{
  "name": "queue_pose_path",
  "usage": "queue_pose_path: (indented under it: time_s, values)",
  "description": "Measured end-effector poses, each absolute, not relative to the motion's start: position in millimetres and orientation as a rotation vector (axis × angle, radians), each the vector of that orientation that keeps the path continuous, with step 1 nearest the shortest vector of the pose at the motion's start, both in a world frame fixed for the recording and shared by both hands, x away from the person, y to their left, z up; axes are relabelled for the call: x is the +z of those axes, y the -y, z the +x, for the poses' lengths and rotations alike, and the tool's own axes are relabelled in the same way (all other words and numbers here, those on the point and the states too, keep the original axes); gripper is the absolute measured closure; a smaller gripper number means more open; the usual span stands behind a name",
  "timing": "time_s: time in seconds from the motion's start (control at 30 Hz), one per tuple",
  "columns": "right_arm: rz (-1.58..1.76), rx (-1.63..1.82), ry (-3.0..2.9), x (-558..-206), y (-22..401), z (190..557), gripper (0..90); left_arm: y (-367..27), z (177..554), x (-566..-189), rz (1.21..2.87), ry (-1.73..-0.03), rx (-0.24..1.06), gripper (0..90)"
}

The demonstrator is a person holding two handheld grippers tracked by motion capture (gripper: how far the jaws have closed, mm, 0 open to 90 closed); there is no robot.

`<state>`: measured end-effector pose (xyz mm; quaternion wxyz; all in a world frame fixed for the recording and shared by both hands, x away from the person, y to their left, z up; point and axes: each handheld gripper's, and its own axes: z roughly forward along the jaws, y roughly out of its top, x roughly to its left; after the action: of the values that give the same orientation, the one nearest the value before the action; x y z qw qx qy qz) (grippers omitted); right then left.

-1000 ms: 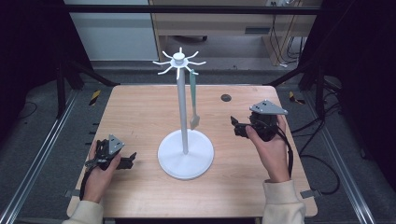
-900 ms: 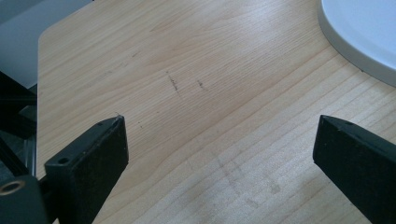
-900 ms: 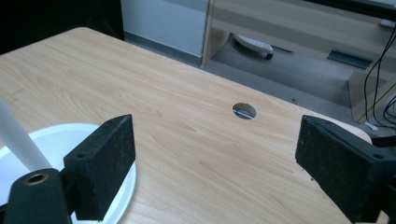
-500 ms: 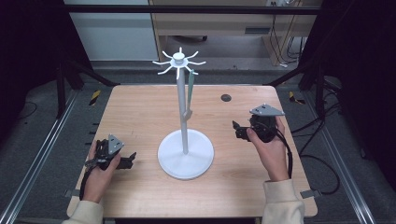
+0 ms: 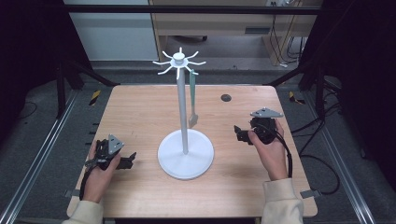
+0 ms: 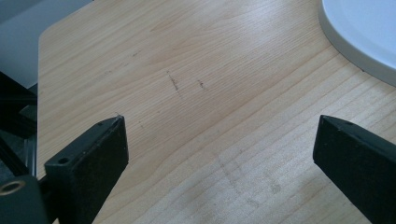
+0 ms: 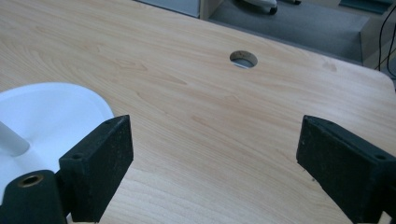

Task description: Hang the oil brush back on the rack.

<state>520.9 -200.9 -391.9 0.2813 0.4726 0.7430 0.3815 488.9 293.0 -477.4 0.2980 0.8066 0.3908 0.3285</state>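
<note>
Nearest the person, the left gripper point(image 5: 125, 162) rests low on the wooden table point(image 5: 140, 112) at its near left corner, held in the left hand point(image 5: 100, 170). Its jaws stand wide apart with nothing between them, bare wood showing in the gap in the left gripper view. A little farther in, on the right side, the right hand point(image 5: 271, 149) holds the right gripper point(image 5: 239, 134) just above the tabletop, its jaws likewise spread wide and empty, pointing toward the middle of the table. Between the two grippers, apart from both, sits the round white base point(image 5: 186, 154) of the utensil stand point(image 5: 182, 112); its edge shows at the upper right of the left gripper view point(image 6: 369, 37) and at the left of the right gripper view point(image 7: 51, 116). From one hook at the top of the stand hangs a green spatula point(image 5: 193, 100), blade down, beside the pole and clear of the base. Beyond it lies a small round cable hole point(image 5: 226, 98) in the table.
</note>
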Motion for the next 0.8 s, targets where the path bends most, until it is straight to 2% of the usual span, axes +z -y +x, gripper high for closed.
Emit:
queue_pose_path:
  time_s: [0.8]
  values:
    - [1.352, 0.871, -2.154, -440, 199, 536, 12.3, -292, 489, -478, 2.154, -1.033, 0.871, 2.9]
